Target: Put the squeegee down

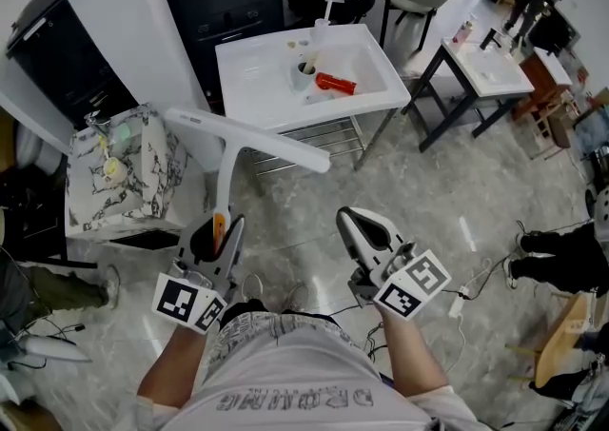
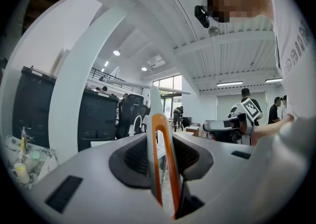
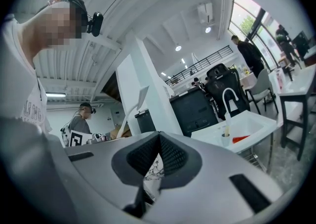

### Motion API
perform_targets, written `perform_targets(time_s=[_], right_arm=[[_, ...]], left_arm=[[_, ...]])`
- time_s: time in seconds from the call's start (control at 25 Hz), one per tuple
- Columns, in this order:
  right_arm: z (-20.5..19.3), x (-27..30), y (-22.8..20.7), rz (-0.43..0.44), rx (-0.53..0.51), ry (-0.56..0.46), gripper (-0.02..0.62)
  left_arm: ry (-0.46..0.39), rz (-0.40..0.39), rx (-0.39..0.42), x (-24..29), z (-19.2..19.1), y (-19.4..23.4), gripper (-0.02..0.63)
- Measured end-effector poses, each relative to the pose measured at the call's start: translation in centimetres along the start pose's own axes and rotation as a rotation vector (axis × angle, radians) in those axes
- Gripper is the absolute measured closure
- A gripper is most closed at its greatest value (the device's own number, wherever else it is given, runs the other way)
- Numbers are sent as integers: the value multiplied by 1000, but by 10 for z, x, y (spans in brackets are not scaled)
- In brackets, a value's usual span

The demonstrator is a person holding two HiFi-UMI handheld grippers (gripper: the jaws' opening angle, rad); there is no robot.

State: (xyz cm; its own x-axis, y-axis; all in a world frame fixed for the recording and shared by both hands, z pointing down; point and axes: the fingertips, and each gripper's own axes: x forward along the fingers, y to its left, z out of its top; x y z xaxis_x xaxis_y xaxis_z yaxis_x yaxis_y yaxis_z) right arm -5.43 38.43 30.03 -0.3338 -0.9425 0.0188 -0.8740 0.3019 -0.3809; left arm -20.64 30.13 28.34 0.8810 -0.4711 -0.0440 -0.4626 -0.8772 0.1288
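Note:
The squeegee (image 1: pixel 225 158) is white, with a long blade across its top and an orange loop at the handle's end. It stands upright above the floor. My left gripper (image 1: pixel 222 226) is shut on the lower handle. In the left gripper view the squeegee's orange loop (image 2: pixel 169 156) sits pinched between the dark pads, and the white stem rises beyond it. My right gripper (image 1: pixel 348 218) hangs beside it to the right, jaws together and holding nothing. In the right gripper view the right gripper (image 3: pixel 159 138) has its pads meeting, and the squeegee (image 3: pixel 140 97) shows at the left.
A white sink stand (image 1: pixel 255 94) with a faucet, a cup and a red item is ahead. A marble-patterned cabinet (image 1: pixel 143 193) stands at the left and a second table (image 1: pixel 495 85) at the far right. Cables (image 1: pixel 476 286) and a person's feet (image 1: pixel 542 246) lie on the right floor.

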Motion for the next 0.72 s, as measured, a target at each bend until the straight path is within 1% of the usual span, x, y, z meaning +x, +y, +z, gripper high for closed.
perform_targets(time_s=[0.44,0.72], right_arm=[[7,-9,-19,-3,2,-11,589],[11,-2,-37,-4,-9,-1,589]], left_arm=[[-9,2,12,19,1,-7,487],[-23,4,6,39,0,0,487]])
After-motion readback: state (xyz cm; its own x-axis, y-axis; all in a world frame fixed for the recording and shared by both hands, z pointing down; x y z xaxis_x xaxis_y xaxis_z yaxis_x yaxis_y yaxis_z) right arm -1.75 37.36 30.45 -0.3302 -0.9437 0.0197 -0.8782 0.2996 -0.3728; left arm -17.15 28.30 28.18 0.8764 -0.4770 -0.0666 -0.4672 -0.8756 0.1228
